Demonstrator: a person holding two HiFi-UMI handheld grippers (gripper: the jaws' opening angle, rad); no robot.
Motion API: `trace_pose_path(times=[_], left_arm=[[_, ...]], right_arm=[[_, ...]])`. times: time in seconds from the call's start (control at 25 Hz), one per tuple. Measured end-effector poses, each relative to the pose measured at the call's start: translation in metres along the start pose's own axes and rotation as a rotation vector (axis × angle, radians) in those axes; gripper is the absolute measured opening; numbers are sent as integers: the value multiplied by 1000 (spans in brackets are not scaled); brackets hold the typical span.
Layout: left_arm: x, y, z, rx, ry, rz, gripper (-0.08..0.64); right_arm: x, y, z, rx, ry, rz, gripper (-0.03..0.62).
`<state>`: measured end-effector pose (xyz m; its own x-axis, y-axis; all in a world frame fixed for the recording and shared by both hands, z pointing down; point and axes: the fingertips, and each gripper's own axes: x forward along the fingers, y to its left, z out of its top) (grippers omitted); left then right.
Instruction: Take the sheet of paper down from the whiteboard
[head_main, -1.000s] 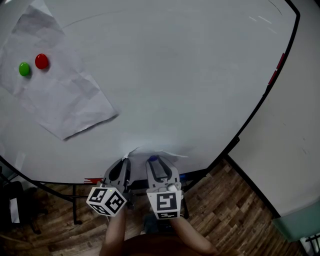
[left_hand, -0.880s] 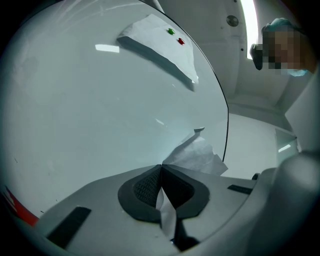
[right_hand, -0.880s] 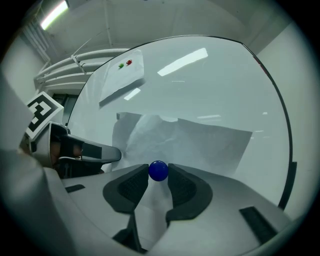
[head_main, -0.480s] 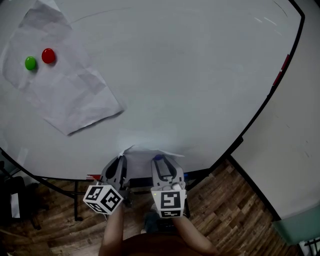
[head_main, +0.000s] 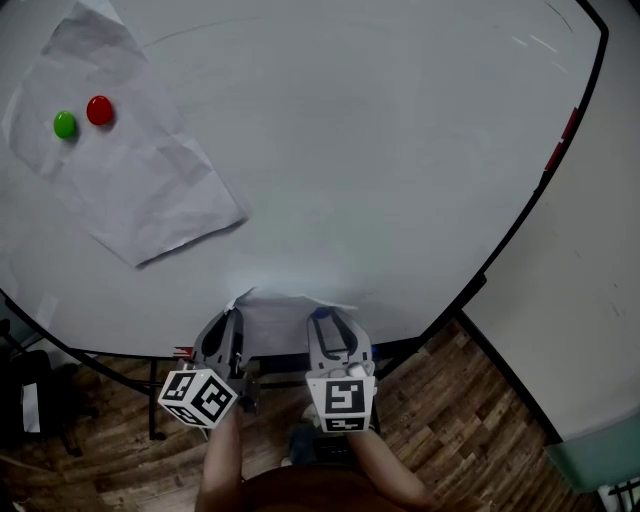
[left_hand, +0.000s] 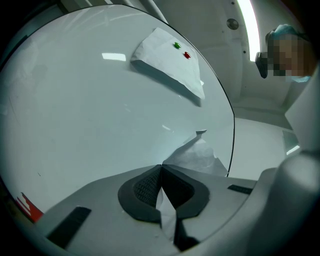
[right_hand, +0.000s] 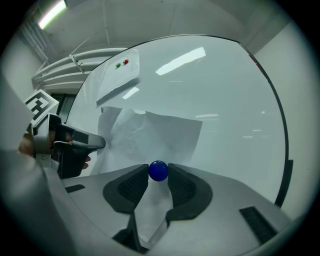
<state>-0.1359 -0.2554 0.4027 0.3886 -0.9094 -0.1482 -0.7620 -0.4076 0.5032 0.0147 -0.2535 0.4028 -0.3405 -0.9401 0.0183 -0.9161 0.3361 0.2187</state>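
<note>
Both hands level, side by side at the whiteboard: left claw pinches the paper sheet by its corner, right claw clamps a blue magnet.

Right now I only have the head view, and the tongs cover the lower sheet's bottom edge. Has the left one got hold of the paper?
Observer: Yes. In the left gripper view the left tongs are shut on the creased edge of the lower sheet.
Operator: And that blue spot at the right tongs?
Observer: It is a round blue magnet, pinched between the pads of the right tongs. I cannot tell whether it has come off the whiteboard.
Operator: Any other magnet on that sheet?
Observer: None shows on the part seen in the right gripper view.
</note>
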Motion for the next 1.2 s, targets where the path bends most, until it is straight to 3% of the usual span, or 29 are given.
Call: trace_pose_path(times=[1.2], left_arm=[[-36, 26, 20, -45, -71, 116, 25]], right_arm=[[-12, -18, -9, 21, 6, -38, 133]])
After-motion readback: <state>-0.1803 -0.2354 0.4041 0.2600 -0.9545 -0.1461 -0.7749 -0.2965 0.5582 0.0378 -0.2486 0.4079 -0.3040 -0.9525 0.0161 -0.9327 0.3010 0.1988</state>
